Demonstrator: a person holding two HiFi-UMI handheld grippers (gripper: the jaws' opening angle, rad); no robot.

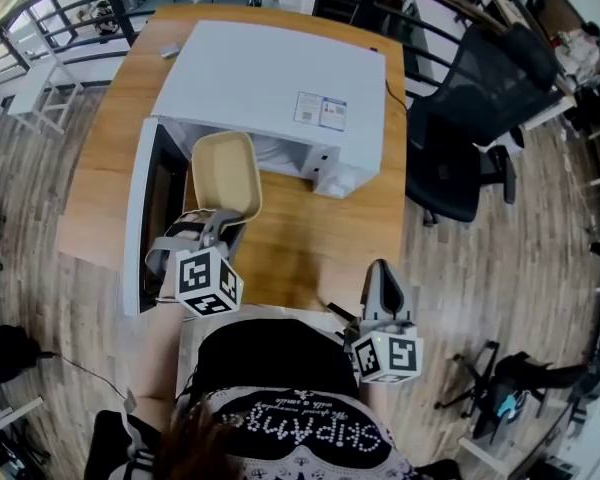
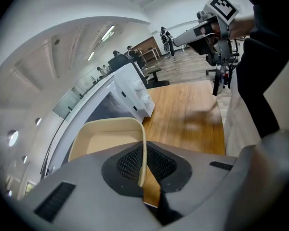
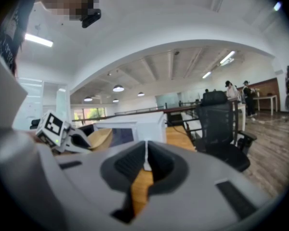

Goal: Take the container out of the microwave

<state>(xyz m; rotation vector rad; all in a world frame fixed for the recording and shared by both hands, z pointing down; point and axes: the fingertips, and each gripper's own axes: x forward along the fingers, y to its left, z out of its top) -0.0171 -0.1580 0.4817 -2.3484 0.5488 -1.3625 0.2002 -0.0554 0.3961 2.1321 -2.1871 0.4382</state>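
Observation:
The white microwave (image 1: 270, 78) stands on the wooden table with its door (image 1: 138, 218) swung open to the left. A beige, empty container (image 1: 225, 168) hangs in front of the oven's mouth, above the table. My left gripper (image 1: 223, 220) is shut on the container's near rim; in the left gripper view the thin rim (image 2: 143, 167) runs between the pads, with the container (image 2: 103, 138) stretching ahead toward the microwave (image 2: 130, 88). My right gripper (image 1: 382, 276) hovers at the table's near right edge, shut with nothing in it (image 3: 146, 163). From there the container (image 3: 100, 137) shows at the left.
A black office chair (image 1: 470, 118) stands to the right of the table (image 1: 310, 238). A small grey object (image 1: 169, 52) lies at the table's far left corner. Metal railings run behind the table. The person's body is close against the near edge.

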